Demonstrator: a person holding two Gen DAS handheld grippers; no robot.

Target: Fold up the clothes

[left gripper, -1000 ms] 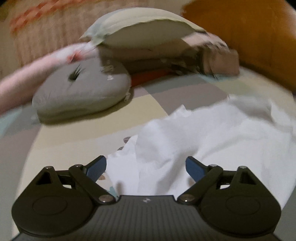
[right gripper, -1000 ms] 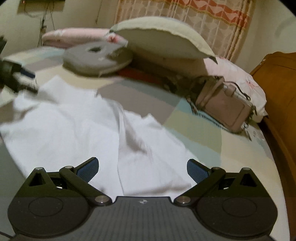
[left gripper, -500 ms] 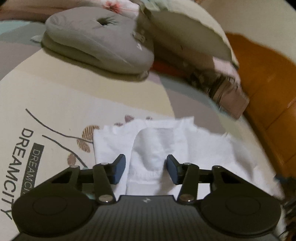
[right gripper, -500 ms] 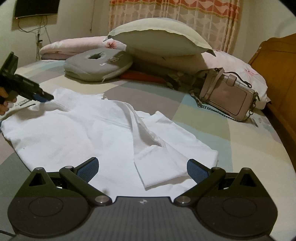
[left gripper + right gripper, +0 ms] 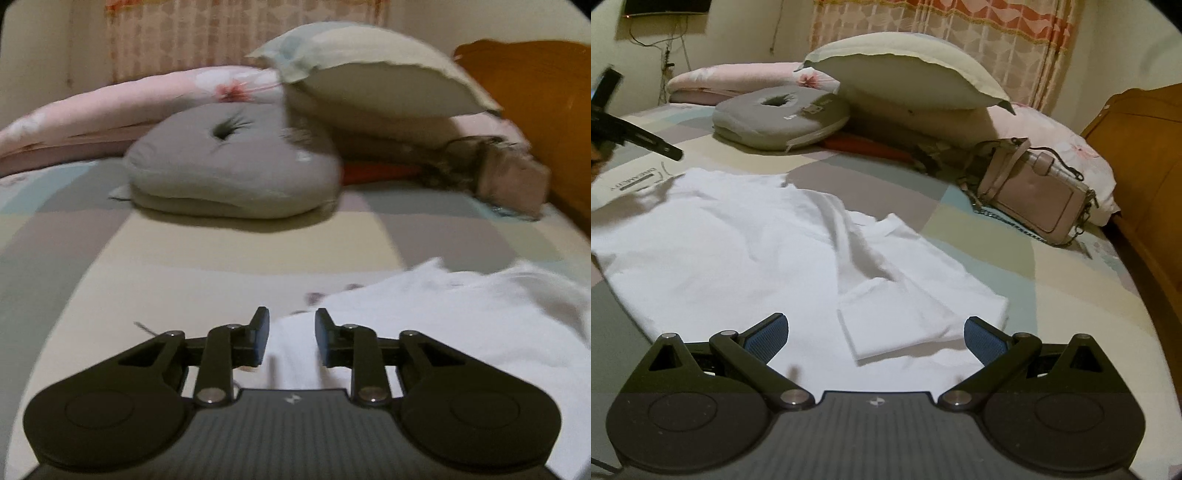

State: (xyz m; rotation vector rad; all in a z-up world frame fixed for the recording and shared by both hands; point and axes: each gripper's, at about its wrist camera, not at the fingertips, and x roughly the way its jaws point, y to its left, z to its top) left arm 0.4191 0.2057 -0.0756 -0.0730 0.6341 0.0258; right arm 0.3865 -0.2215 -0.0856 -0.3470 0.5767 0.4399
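A white T-shirt (image 5: 746, 236) lies spread on the bed, with one sleeve (image 5: 916, 314) folded over its body on the right. My right gripper (image 5: 873, 332) is wide open and empty, hovering over the shirt's near edge. My left gripper (image 5: 288, 338) has its jaws narrowed to a small gap, with a corner of the white shirt (image 5: 443, 325) lying below and between them; no grip shows. In the right wrist view the left gripper (image 5: 631, 136) hangs above the shirt's far left corner, apart from the cloth.
A grey ring cushion (image 5: 779, 114), a cream pillow (image 5: 905, 74) and pink floral bedding (image 5: 129, 99) lie at the head of the bed. A pink handbag (image 5: 1034, 188) sits on the right. A wooden headboard (image 5: 1145, 166) bounds the right side.
My left gripper has lifted off the shirt's collar edge and tilted up toward the pillows, jaws still narrow. The right gripper stays open and has barely moved.
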